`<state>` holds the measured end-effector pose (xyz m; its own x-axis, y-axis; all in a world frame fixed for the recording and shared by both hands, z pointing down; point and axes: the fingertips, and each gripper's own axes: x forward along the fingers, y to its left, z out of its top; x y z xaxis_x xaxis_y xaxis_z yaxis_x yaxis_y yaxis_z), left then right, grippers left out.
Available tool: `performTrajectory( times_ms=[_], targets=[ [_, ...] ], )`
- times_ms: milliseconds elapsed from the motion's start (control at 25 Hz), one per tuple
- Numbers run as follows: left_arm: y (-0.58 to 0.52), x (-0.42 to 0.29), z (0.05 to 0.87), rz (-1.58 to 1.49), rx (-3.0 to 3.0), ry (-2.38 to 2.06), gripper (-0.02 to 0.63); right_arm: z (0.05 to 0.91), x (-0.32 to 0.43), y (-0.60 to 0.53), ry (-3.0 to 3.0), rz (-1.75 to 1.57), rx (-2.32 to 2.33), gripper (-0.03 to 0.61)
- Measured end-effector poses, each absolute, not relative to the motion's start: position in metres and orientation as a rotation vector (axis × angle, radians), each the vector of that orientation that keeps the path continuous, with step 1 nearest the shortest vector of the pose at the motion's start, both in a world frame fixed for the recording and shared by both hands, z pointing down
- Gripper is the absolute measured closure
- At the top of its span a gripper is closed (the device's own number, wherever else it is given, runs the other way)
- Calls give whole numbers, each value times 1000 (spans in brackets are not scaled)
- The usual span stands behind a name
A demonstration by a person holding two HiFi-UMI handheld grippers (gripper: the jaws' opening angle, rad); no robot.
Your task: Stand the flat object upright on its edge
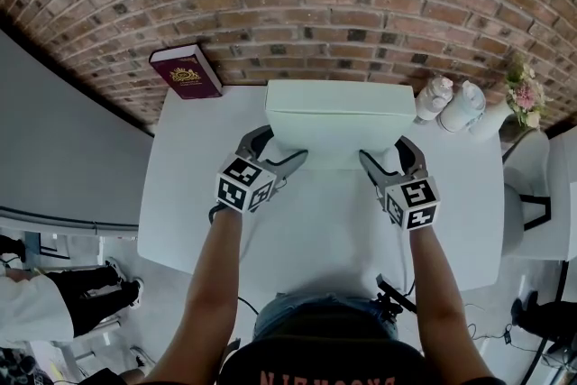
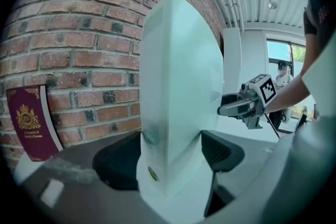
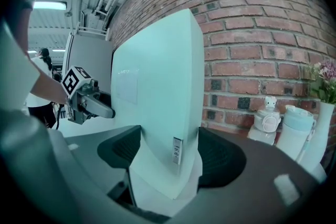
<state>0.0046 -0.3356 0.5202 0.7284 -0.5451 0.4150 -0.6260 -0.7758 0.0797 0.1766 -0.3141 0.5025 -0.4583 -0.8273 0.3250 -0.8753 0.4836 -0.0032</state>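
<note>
At the far left, a maroon book (image 1: 185, 71) is leaned against the brick wall (image 1: 361, 4), well apart from the work area, so it is not involved in this step. The left gripper (image 1: 285, 145) is applied to the left end of the flat white box (image 1: 338, 114). In the left gripper view its pads (image 2: 118, 165) are seen pressed on both broad faces, so this gripper is clamped on the box.

The box is stood on its long edge at the back of the worktop (image 1: 306, 230), near the wall (whether the wall is touched cannot be told). The right gripper (image 1: 386, 149) is clamped on the right end in the same manner, with its pads (image 3: 223, 157) set low on the faces.

A grip at each end is judged to be used because a tall, thin box is easily tipped; with both ends restrained low down, rocking is prevented. The upright position is judged to be reached, with release not yet done. Two white bottles (image 1: 435, 97) and a vase of flowers (image 1: 521, 99) are stood at the far right, near the box's end, and should be avoided on withdrawal.
</note>
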Motion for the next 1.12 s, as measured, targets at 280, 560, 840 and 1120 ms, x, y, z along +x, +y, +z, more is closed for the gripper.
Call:
performTrajectory(
  times_ms=[280,560,840,1120],
  targets=[
    [-334,-3,515,486,2698,-976,207,502,180,-310,-2459,257,1459,204],
    [-331,-10,508,453,2682,-1003,204,500,179,-305,-2472,270,1451,199],
    [-322,-12,505,442,2670,-1029,204,496,181,-298,-2485,275,1446,199],
    [-315,-11,502,416,2656,-1082,204,495,187,-292,-2515,270,1426,199]
  ],
)
